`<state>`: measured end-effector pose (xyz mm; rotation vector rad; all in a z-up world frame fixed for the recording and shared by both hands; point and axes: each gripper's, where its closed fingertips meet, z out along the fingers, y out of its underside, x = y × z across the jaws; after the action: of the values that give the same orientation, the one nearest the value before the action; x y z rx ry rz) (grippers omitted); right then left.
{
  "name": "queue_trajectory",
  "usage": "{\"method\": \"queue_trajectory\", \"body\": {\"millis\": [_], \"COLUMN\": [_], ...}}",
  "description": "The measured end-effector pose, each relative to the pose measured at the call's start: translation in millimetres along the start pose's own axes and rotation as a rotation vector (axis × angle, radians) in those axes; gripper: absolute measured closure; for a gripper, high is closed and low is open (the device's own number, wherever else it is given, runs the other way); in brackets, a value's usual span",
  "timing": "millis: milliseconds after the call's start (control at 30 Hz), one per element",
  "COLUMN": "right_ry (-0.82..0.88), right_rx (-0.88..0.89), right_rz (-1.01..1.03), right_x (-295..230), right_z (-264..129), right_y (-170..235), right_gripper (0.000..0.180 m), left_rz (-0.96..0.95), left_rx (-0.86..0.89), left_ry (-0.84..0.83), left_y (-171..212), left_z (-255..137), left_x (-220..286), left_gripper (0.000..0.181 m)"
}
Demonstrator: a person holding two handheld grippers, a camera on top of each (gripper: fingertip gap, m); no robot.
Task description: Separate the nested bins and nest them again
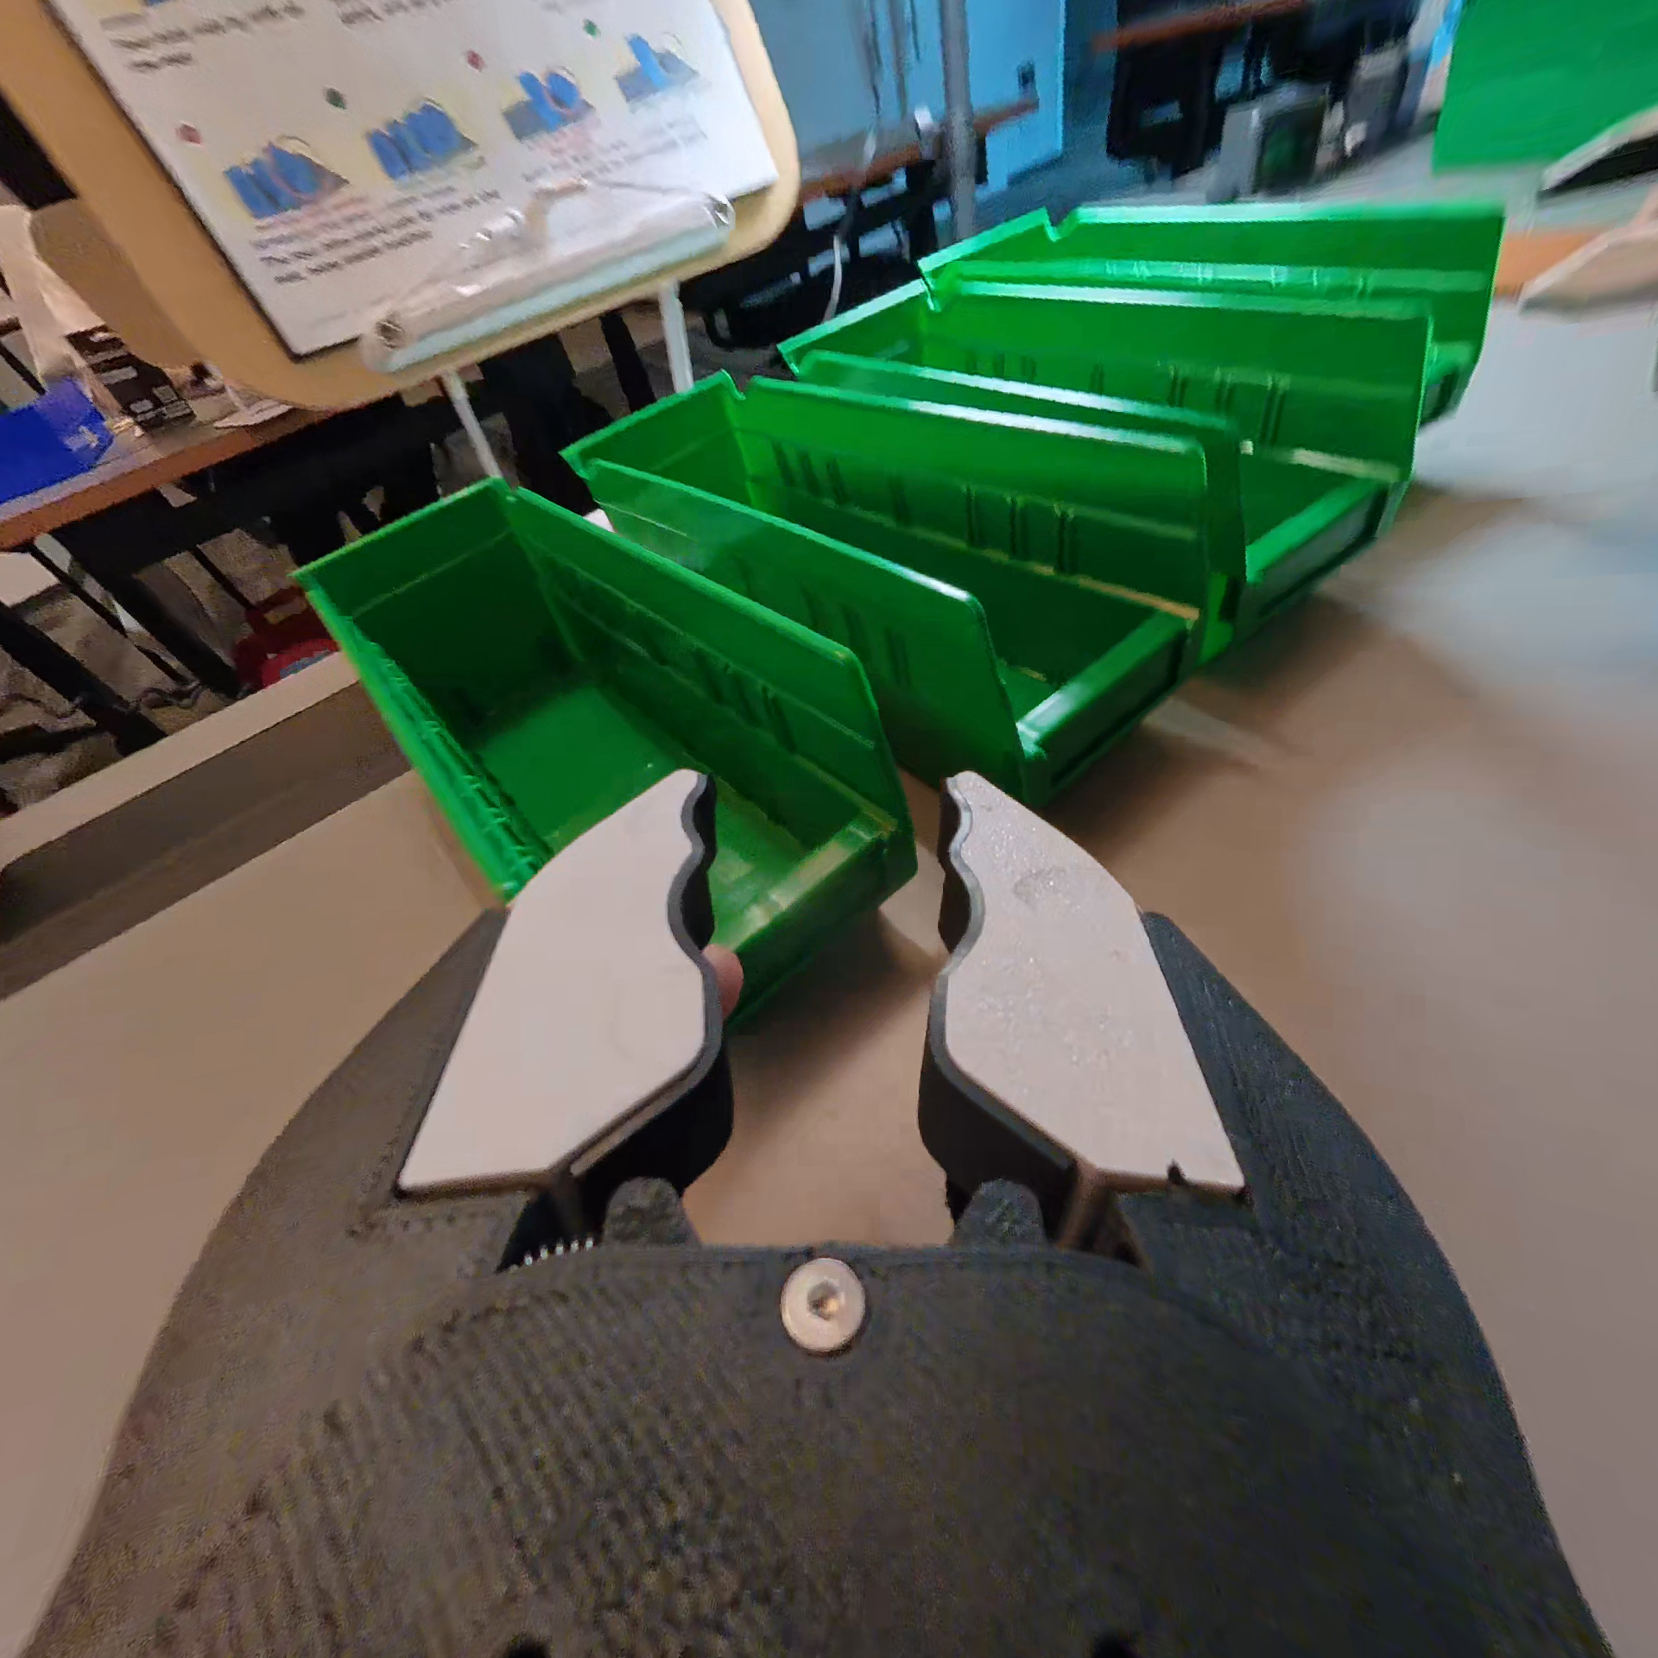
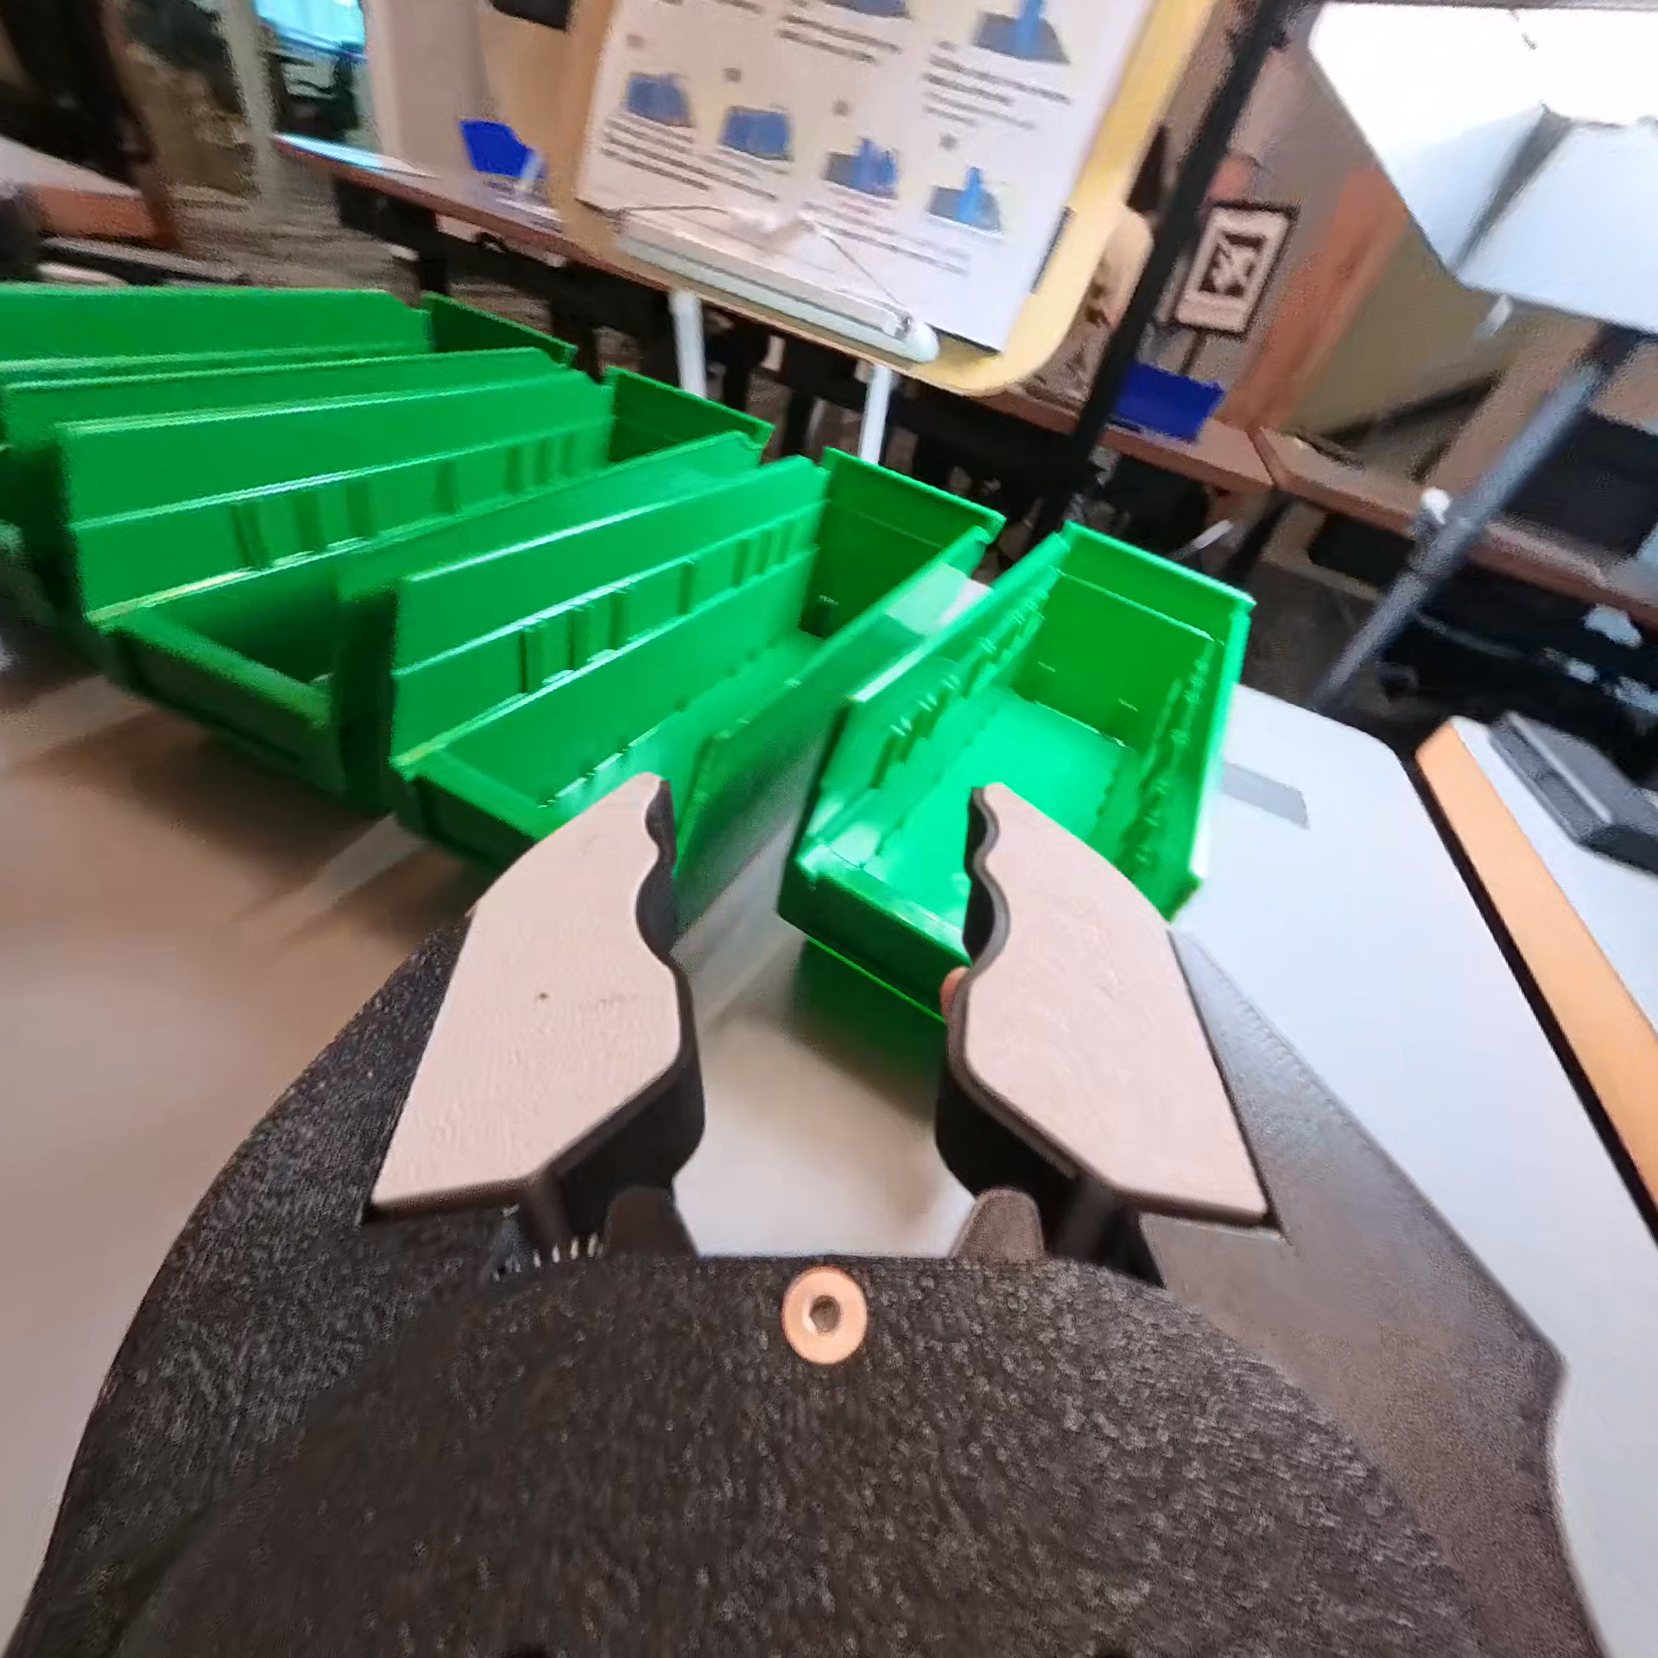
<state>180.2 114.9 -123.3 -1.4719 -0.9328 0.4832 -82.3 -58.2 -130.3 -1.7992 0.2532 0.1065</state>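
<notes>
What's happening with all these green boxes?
A person is working with two handheld grippers on a row of green bins laid side by side on a table. Both the left gripper and the right gripper are open and hold nothing. Each points at the smallest bin at one end of the row. The bins look separated, not yet nested again.

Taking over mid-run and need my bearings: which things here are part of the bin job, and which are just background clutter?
Part of the job:
- green bins, lying separated in a row on the table
- left claw, open, empty
- right claw, open, empty

Just lying about:
- instruction board on its stand behind the bins
- blue bins on the far tables
- black-and-white marker sign
</notes>
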Motion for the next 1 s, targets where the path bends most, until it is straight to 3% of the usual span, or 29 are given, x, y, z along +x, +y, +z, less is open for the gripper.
{"method": "queue_trajectory", "body": {"millis": [167, 400, 1000], "right_ry": [0.115, 0.089, -0.094], "right_rx": [-0.151, -0.224, -0.179], "right_rz": [0.084, 0.111, 0.001], "right_x": [34.2, 32.5, -23.9], "right_z": [-5.6, -5.4, 0.6], "right_y": [28.2, 43.6, 34.3], "right_gripper": [0.109, 0.108, 0.106], "left_rz": [-0.075, -0.168, -0.054], "left_rx": [0.044, -0.036, -0.060], "left_ry": [-0.091, -0.149, 0.007], "left_y": [0.1, 32.9, 36.8], "left_z": [-27.4, -42.0, -24.2], "left_x": [-35.3, -70.6, -21.5], "left_gripper": [0.127, 0.121, 0.121]}}
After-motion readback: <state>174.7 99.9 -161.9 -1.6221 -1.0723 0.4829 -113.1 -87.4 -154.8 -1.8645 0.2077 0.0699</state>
